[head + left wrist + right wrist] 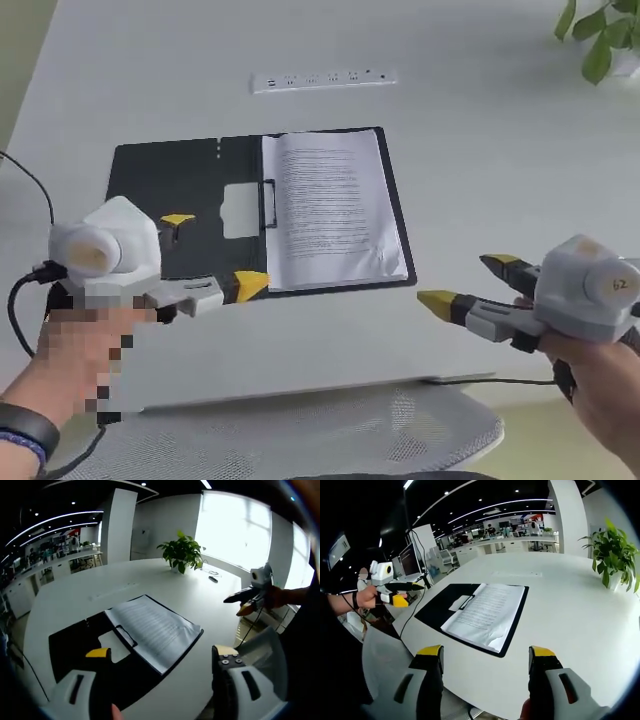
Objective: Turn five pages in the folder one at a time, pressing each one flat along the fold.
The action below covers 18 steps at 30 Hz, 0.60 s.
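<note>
A black folder [170, 175] lies open on the white table, its stack of printed pages [335, 210] clipped on the right half. My left gripper [215, 251] hovers over the folder's near left corner, jaws wide open and holding nothing. My right gripper [468, 281] floats off the table's near edge, to the right of the pages, also open and empty. In the left gripper view the yellow-tipped jaws [161, 651] frame the folder [75, 640] and pages [150, 625]. In the right gripper view the jaws [485, 651] point at the pages [487, 612] from a distance.
A white power strip [323, 80] lies beyond the folder. A potted plant [600, 35] stands at the far right. A mesh chair back [350, 430] sits below the table's near edge [300, 390]. A black cable [20, 300] trails from the left gripper.
</note>
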Each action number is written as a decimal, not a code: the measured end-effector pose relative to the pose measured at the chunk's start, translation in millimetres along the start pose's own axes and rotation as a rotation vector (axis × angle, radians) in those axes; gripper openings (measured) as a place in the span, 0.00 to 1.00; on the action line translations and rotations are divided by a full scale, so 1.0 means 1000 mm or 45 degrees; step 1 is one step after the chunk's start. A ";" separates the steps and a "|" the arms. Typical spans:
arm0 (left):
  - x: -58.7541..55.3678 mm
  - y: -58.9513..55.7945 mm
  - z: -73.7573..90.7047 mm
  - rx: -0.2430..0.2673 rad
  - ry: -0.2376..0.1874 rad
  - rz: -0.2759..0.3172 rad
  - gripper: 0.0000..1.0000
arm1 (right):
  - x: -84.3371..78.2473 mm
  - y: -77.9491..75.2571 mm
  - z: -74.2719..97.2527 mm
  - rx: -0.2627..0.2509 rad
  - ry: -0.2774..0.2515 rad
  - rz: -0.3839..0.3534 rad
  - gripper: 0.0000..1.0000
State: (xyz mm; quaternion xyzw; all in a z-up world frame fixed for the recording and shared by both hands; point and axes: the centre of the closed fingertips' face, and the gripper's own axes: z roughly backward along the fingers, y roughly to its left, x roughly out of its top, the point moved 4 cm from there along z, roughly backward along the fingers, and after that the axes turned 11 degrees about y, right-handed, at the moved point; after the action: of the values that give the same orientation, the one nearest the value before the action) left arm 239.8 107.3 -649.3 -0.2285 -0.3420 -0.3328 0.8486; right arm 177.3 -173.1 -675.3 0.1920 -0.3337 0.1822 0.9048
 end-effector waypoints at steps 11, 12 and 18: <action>0.023 -0.024 -0.047 -0.114 0.026 -0.093 0.80 | -0.002 -0.003 -0.005 0.009 0.019 -0.006 0.68; 0.026 -0.028 -0.052 -0.128 0.021 -0.098 0.80 | -0.001 -0.004 -0.005 0.011 0.018 -0.007 0.68; 0.039 -0.045 -0.086 -0.195 0.032 -0.142 0.77 | 0.001 -0.006 -0.009 0.021 0.019 -0.005 0.68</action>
State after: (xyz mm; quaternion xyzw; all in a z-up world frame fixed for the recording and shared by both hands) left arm 265.0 7.9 -670.4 -0.2693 -0.3169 -0.4075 0.8130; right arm 185.8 -173.9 -682.0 0.1987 -0.3249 0.1844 0.9060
